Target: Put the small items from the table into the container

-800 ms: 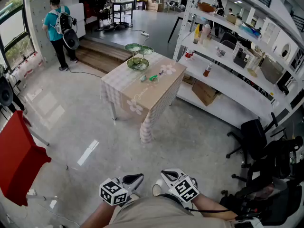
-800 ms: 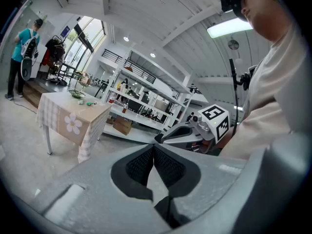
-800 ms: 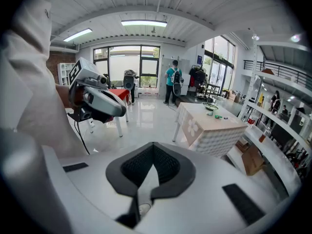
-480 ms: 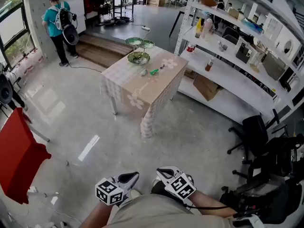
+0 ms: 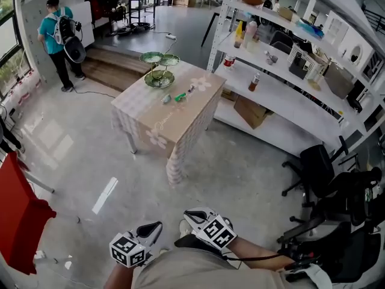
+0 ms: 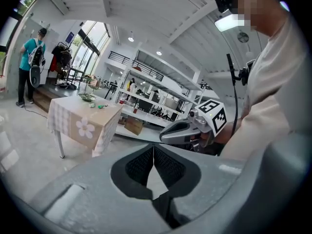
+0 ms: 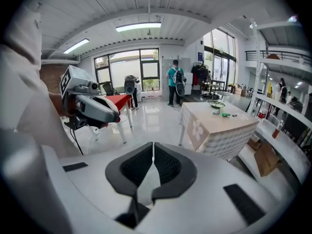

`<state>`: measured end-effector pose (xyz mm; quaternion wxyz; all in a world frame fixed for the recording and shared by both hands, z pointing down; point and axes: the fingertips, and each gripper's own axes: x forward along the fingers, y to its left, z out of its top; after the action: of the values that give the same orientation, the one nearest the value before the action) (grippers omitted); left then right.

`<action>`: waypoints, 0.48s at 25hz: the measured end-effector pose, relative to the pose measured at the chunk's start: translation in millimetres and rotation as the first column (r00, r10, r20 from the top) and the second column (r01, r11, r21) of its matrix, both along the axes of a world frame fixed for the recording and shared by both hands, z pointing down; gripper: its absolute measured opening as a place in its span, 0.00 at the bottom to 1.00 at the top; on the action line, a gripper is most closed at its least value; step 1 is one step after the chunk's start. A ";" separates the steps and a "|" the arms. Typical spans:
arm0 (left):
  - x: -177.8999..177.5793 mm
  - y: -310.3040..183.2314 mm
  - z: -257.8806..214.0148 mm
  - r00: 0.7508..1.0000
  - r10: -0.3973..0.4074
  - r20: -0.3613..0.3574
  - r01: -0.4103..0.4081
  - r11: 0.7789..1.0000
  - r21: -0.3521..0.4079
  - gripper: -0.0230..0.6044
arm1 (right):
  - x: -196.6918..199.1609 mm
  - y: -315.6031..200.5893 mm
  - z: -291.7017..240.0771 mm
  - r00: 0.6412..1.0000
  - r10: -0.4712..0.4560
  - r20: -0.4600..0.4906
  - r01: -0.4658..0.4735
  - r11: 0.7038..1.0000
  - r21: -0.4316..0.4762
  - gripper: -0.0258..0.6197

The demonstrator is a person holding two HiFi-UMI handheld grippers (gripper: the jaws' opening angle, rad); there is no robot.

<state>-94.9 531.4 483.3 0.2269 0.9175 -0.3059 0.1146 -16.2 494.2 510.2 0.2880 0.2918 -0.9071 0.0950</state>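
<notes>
The left gripper and right gripper, at six o'clock, have jaws pressed together, empty; the small items lie on the far table at eleven o'clock, just beside the green tiered dish; they look light, likely rigid, best pinched across their narrow middles.

This is a big open workroom, half lab and half office. A polished grey floor runs throughout. At one to two o'clock a tall white metal shelving rack carries bottles, a wire bin and a cardboard box. Black office chairs crowd three o'clock. A cloth-covered table stands alone at twelve, with a desk beyond it. Overhead are strip lights; tall windows and a railed upper gallery line the walls.
</notes>
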 end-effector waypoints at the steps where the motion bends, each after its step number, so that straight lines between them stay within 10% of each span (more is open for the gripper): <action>1: 3.0 -10.3 -1.5 1.000 0.002 0.006 -0.002 1.000 0.006 0.05 | 2.4 -13.8 -2.3 1.000 -0.003 0.010 0.003 1.000 0.006 0.07; 12: 52.7 -141.0 -9.3 0.998 0.019 0.065 -0.022 0.998 0.056 0.05 | 68.1 -140.7 -25.9 0.995 0.052 0.088 -0.057 0.996 0.064 0.19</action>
<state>-42.2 390.4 474.0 0.1898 0.9224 -0.3067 0.1379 51.9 353.5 484.3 0.2363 0.3214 -0.9130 0.0853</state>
